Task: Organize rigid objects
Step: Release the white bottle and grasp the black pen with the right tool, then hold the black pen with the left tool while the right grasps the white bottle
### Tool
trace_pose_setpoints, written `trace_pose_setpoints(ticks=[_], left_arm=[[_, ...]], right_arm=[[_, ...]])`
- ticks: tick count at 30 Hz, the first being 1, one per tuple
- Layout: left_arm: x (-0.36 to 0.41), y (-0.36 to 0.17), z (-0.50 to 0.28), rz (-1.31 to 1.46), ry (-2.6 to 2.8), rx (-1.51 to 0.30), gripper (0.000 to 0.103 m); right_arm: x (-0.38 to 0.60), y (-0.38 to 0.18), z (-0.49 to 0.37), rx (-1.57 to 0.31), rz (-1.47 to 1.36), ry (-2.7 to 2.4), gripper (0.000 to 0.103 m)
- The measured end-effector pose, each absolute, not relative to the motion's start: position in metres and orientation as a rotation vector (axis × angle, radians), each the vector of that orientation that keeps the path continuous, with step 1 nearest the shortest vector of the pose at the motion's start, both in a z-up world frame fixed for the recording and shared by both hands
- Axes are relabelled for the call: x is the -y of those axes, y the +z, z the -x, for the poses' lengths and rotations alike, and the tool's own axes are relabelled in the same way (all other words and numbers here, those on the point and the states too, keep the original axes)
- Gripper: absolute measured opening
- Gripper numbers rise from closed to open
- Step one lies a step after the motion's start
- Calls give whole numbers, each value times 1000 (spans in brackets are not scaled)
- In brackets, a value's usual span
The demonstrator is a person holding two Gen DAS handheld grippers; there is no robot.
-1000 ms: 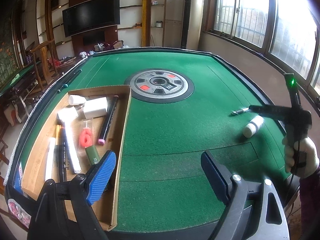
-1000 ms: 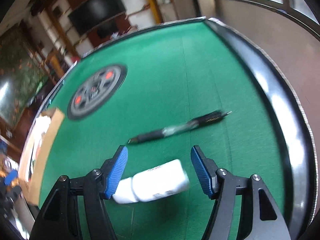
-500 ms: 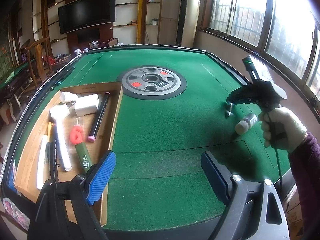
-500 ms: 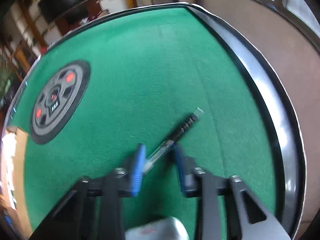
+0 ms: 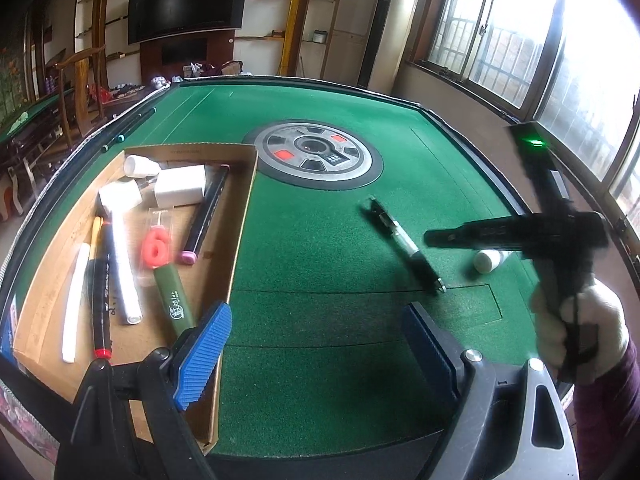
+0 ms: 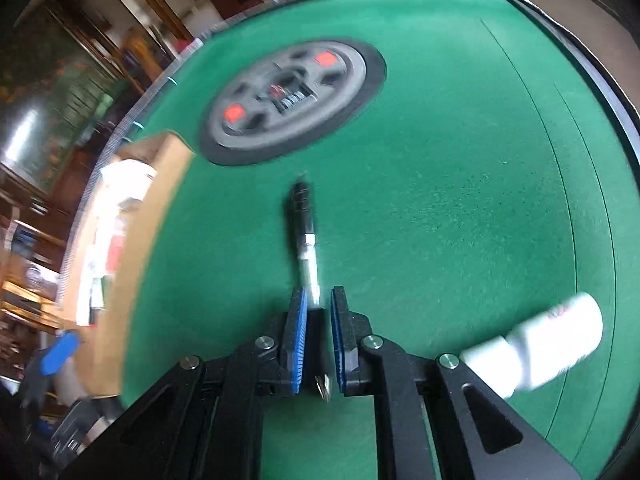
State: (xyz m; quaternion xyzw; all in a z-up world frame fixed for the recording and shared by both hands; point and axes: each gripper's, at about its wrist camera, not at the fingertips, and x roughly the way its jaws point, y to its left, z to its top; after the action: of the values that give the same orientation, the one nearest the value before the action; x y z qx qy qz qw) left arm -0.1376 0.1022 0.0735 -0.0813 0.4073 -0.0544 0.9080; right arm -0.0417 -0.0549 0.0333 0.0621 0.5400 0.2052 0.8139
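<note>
A black and clear pen [image 6: 306, 236] sticks out forward between the blue pads of my right gripper [image 6: 318, 292], which is shut on it. In the left wrist view the pen [image 5: 402, 240] hangs slanted just over the green felt, at the tip of my right gripper [image 5: 430, 236], held by a white-gloved hand [image 5: 580, 328]. A white bottle [image 5: 486, 260] lies on its side just behind it, low right in the right wrist view [image 6: 552, 336]. My left gripper [image 5: 316, 332] stands open over the felt near the front edge, with nothing between its fingers.
A shallow cardboard box [image 5: 248, 208] at the left holds several pens, white blocks, a pink piece and a green tube [image 5: 176, 300]. A round grey disc [image 5: 316, 156] is set in the middle of the green table [image 5: 320, 240]. Black raised rim [image 5: 472, 140] at the right.
My right gripper left the white bottle, closed on the pen and carried it leftwards toward the table's middle, turning it. The left gripper stayed open and nearly still.
</note>
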Motion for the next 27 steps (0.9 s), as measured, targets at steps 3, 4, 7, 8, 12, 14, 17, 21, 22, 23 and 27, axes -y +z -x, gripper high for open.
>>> trace_pose_setpoints(ticks=[3,4,7,8,12,14,17,21,22,23,27], left_arm=[[-99,72,131,179,-139,-862,90],[-97,70,128,187,-153,-871,90],[-87,65,109,216,-201,-904,89],[-85,62,101,218,-204,-918,89],[-66,45,62,199,-189,-992,89],[-56,36,44,209,-181,-1038,89],[-42,25,23,229,-202,-1091,86],[-15,23,9,75,-140,-1048,55],[-10,24,10,29,-132,-1036,26],[-8,24,13,6,-143,-1032,19],[-13,24,29,-3,-155,-1036,15]], right_arm=[[89,57,64,-1025,-192,399,36],[101,63,70,-986,-208,371,52],[148,73,86,-924,-246,247,62],[161,73,92,-930,-264,222,62],[201,50,93,-1002,-400,184,62],[208,36,89,-1024,-484,196,62],[209,24,82,-1039,-556,235,62],[190,16,74,-1052,-551,246,62],[187,16,71,-1056,-545,243,63],[182,17,69,-1049,-526,231,63],[167,19,65,-1040,-459,227,64]])
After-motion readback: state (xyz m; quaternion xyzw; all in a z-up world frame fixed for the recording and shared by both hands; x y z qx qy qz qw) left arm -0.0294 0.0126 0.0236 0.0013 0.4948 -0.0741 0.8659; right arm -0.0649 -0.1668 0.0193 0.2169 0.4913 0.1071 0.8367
